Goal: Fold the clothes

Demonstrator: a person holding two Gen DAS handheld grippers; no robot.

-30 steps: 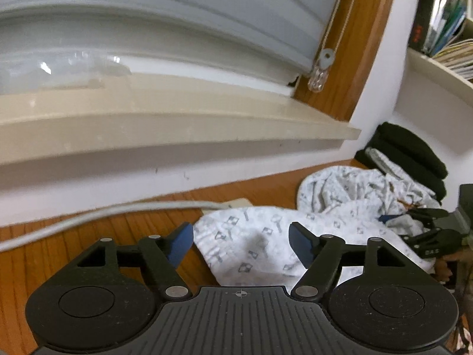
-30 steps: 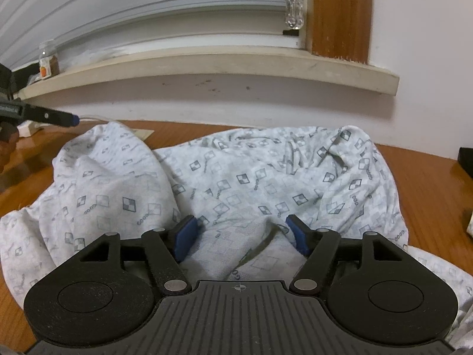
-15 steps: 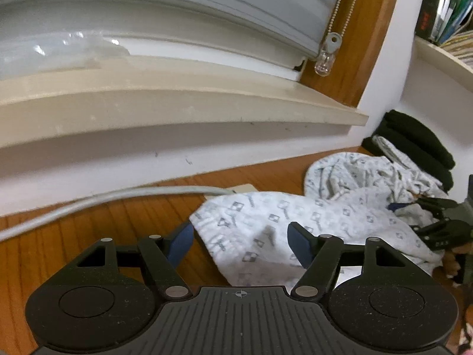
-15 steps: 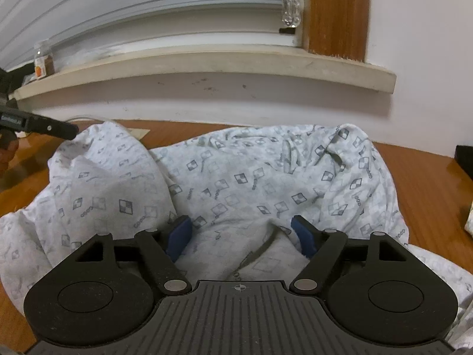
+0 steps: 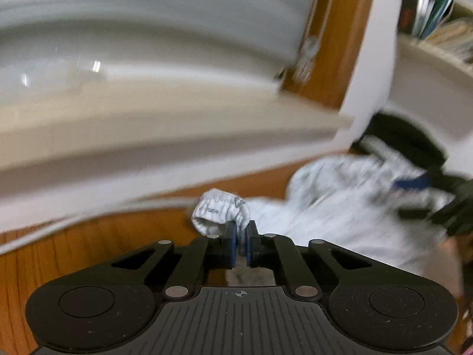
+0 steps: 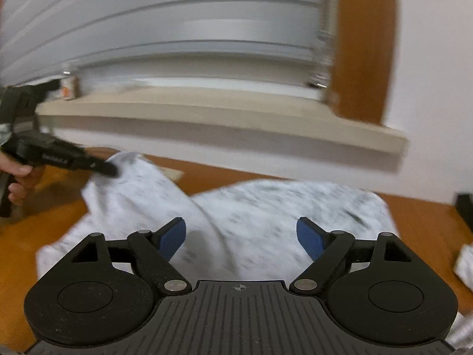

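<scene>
Left gripper (image 5: 241, 233) pinches a bunched corner of the soft patterned white garment (image 5: 340, 216); right gripper (image 6: 241, 236) gapes wide above it on the wooden table (image 6: 414, 222).

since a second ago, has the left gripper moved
Yes. The left gripper has shut on the cloth and lifted its corner; against the sill the view has swung, blurred.

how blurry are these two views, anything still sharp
Left wrist view: sill, wall and shelves streak with motion blur; the left tool and its pinched fold of white patterned cloth stay sharp. Right wrist view: cloth print smeared; the right tool crisp.
</scene>
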